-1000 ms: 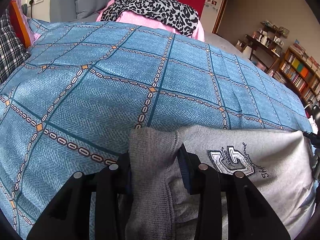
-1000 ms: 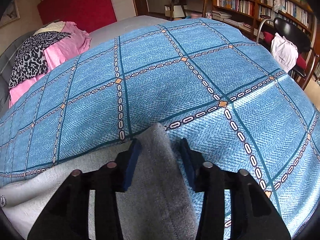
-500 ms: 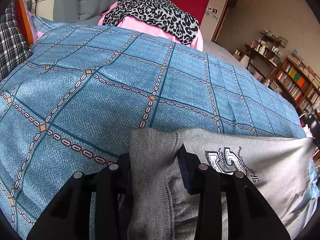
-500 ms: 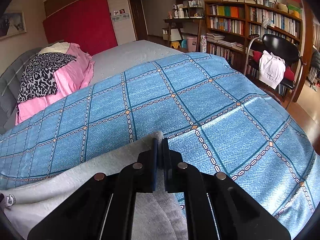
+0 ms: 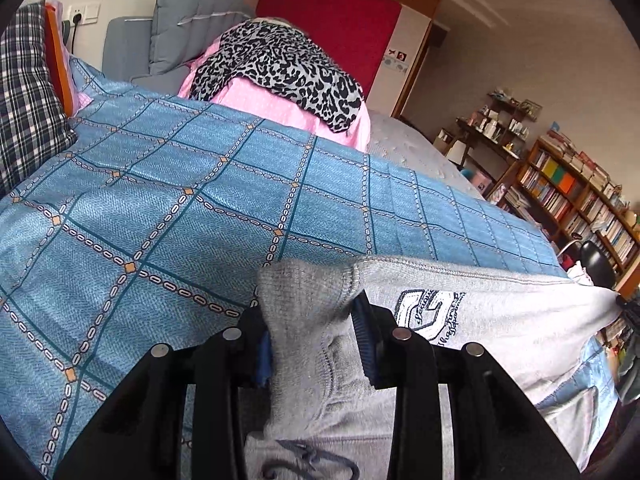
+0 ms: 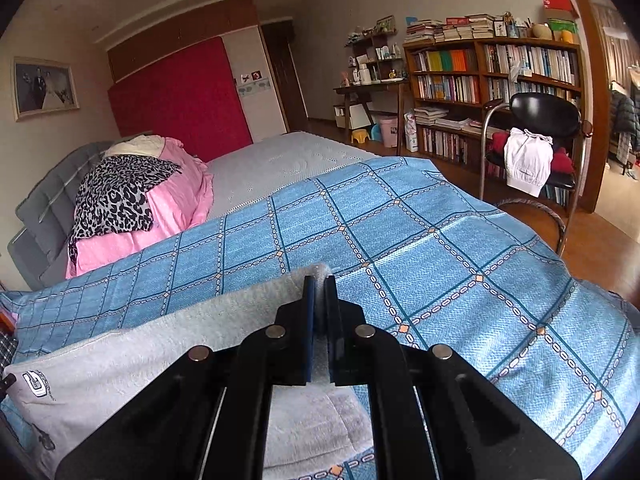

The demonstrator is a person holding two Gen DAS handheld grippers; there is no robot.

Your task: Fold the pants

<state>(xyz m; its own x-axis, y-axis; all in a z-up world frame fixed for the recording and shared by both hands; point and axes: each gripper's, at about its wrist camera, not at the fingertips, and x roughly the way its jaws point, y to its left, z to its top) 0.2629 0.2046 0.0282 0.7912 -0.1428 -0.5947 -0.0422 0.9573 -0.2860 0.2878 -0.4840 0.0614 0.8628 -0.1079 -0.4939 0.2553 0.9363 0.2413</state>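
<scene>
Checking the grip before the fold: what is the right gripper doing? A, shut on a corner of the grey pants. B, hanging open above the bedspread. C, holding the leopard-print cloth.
A: the right gripper has its fingers pinched on the grey pants.

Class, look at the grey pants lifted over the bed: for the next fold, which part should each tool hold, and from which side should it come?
Hold the top edge at its two ends, from the near side. The left tool pinches the bunched ribbed band of the pants; the right tool clamps the far corner. The edge is stretched straight between them above the blue bedspread, so the cloth should hang flat.
</scene>
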